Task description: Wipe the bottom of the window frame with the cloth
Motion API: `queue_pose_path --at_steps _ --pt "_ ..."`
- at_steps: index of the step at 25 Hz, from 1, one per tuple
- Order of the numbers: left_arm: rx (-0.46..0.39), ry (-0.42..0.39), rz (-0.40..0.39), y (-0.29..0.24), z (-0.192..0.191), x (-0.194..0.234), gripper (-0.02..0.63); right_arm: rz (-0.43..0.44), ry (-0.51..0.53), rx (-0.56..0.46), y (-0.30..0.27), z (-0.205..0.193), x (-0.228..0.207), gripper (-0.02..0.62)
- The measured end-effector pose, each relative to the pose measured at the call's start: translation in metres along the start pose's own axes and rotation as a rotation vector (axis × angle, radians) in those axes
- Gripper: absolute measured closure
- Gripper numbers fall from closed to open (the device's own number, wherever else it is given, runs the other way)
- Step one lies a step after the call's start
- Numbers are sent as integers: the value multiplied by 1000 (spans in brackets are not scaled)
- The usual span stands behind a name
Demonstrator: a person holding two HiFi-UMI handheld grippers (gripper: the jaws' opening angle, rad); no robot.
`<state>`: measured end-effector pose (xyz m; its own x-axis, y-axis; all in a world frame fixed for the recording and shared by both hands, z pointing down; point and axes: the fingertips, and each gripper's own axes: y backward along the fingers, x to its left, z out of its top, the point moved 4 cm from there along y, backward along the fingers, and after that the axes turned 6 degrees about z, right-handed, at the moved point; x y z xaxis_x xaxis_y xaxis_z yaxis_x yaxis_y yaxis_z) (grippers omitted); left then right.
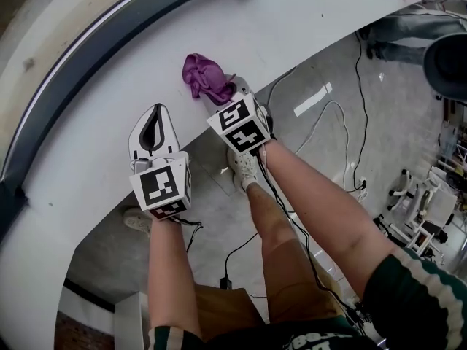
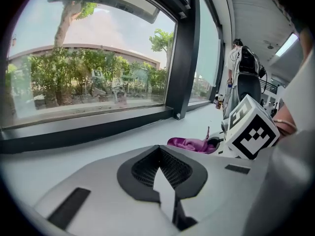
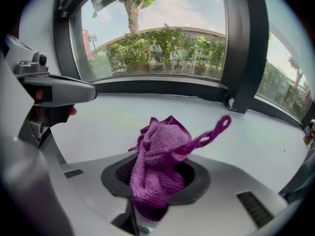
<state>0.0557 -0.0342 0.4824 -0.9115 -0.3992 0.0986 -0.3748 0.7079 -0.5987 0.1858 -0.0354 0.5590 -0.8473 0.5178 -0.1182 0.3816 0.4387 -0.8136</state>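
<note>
Currently, at your far left, the dark curved bottom rail of the window frame (image 1: 95,46) runs along the broad white window sill (image 1: 328,13), with nothing touching it. Your left gripper (image 1: 155,115) rests low over the sill, well apart from the rail. Its jaws are drawn together with only a thin slit between the black ribbed pads (image 2: 142,168), and they hold nothing. Just to its right is the crumpled purple microfibre cloth (image 1: 206,77), out on the sill and clear of the frame. Whether it touches the sill you cannot tell. Your right gripper (image 1: 235,92) has its jaws clamped on the cloth's lower bunch, so the rest stands up ahead of them and a thin loop (image 3: 211,132) sticks out to the right. Further right, black cables (image 1: 343,115) trail across the grey floor (image 1: 314,144).
</note>
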Motion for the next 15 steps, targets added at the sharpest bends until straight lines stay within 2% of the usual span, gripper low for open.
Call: queue_pose_path --at_steps 7,15 --pt "-8 32 85 34 -21 60 601 108 79 19 -31 26 83 457" --pt "-21 88 175 91 -43 141 601 158 140 35 -61 55 173 457"
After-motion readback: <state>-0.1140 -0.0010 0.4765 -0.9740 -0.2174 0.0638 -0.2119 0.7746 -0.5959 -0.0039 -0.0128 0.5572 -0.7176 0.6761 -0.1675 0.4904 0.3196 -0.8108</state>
